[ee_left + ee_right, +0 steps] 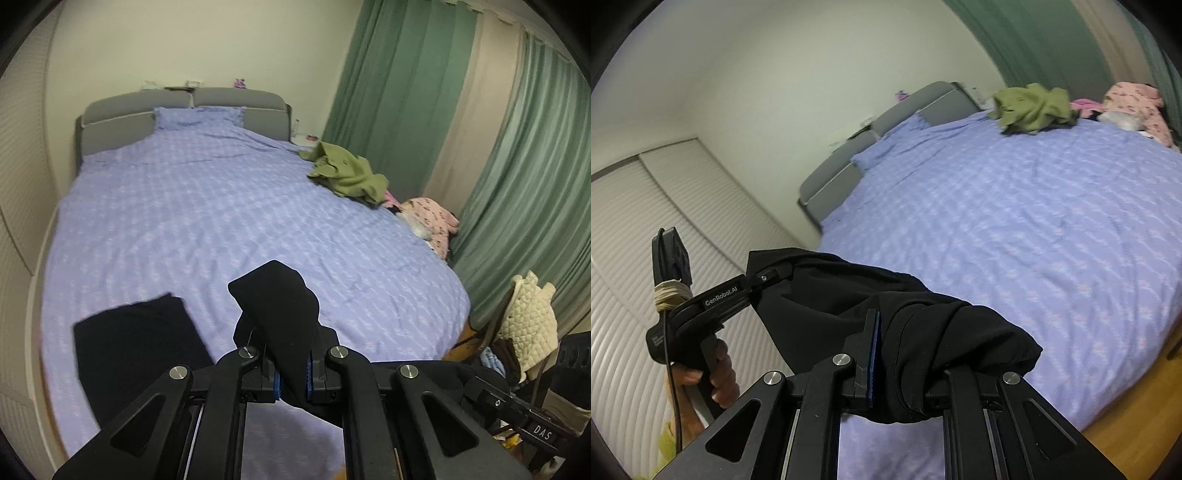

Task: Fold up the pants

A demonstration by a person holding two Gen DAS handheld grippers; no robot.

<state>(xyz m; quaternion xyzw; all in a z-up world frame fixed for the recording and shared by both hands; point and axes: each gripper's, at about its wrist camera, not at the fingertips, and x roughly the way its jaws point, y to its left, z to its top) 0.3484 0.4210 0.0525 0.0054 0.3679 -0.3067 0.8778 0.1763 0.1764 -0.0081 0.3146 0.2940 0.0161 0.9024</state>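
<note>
Both grippers hold black pants in the air above the foot of the bed. My left gripper is shut on a bunched edge of the pants, which stands up between its blue pads. Another part of the pants shows at lower left over the bed. My right gripper is shut on the pants; the cloth drapes over and hides its right finger. In the right wrist view the left gripper shows at left, clamped on the far edge of the same stretched cloth.
The bed has a lilac patterned cover and a grey headboard. A green garment and pink clothes lie at its right edge. Green curtains hang on the right. A chair with a cream quilted item stands at lower right. Slatted wardrobe doors are on the left.
</note>
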